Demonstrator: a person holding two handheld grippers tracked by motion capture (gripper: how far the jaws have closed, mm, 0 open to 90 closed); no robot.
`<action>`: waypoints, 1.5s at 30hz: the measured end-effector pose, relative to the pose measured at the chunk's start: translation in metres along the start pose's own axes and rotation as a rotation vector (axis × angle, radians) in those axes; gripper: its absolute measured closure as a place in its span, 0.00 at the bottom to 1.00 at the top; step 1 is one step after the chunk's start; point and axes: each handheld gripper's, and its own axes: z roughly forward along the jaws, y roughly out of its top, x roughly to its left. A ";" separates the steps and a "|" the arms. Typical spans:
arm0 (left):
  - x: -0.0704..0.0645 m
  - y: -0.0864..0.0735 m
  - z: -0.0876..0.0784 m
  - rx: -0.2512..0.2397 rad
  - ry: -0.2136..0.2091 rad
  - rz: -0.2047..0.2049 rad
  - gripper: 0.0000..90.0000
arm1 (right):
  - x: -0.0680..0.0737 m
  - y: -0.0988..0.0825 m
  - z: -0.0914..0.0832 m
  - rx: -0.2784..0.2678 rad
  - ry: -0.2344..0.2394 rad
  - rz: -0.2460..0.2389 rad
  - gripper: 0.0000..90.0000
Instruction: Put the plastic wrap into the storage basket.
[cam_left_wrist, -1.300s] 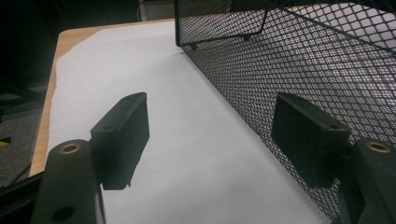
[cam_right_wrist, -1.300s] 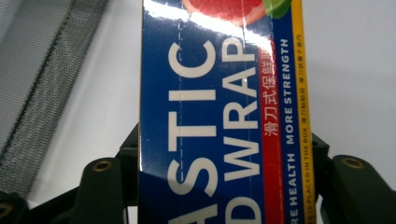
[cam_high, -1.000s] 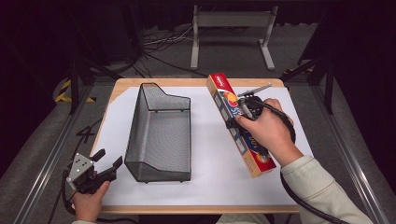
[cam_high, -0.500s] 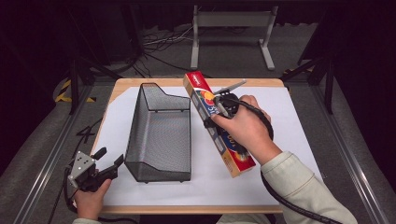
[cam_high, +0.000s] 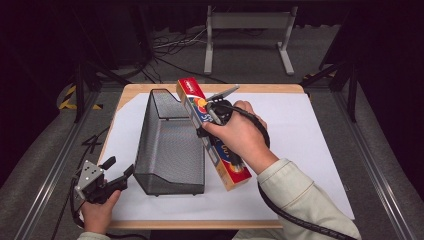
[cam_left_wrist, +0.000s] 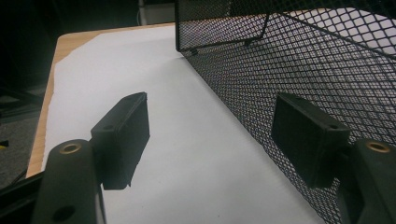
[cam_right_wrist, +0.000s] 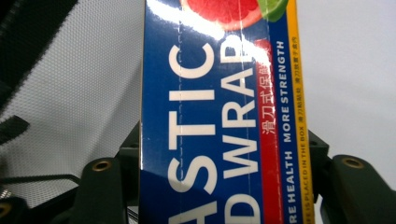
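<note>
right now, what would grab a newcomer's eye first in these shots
The bright blue and red plastic wrap box stands out most, clamped in the right tongs and held just above the white sheet beside the basket's right wall. Next comes the black wire mesh basket, standing at the middle of the table. The left tongs wait open at the near left corner, close to the basket.

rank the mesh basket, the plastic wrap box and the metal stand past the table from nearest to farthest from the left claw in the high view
1. mesh basket: just right of the left claw, on the white paper.
2. plastic wrap box: beyond the basket's right side, clamped in the right claw.
3. metal stand: on the floor beyond the table's far edge.
</note>
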 end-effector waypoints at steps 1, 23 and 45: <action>0.000 0.000 0.000 0.000 0.000 0.000 0.32 | 0.002 0.000 0.002 -0.003 0.000 0.000 0.45; 0.001 -0.001 0.000 -0.002 0.001 0.004 0.32 | 0.044 0.005 0.047 0.058 -0.003 0.059 0.45; 0.002 -0.005 -0.007 0.005 0.001 0.001 0.31 | 0.057 -0.001 0.084 0.167 -0.041 0.040 0.44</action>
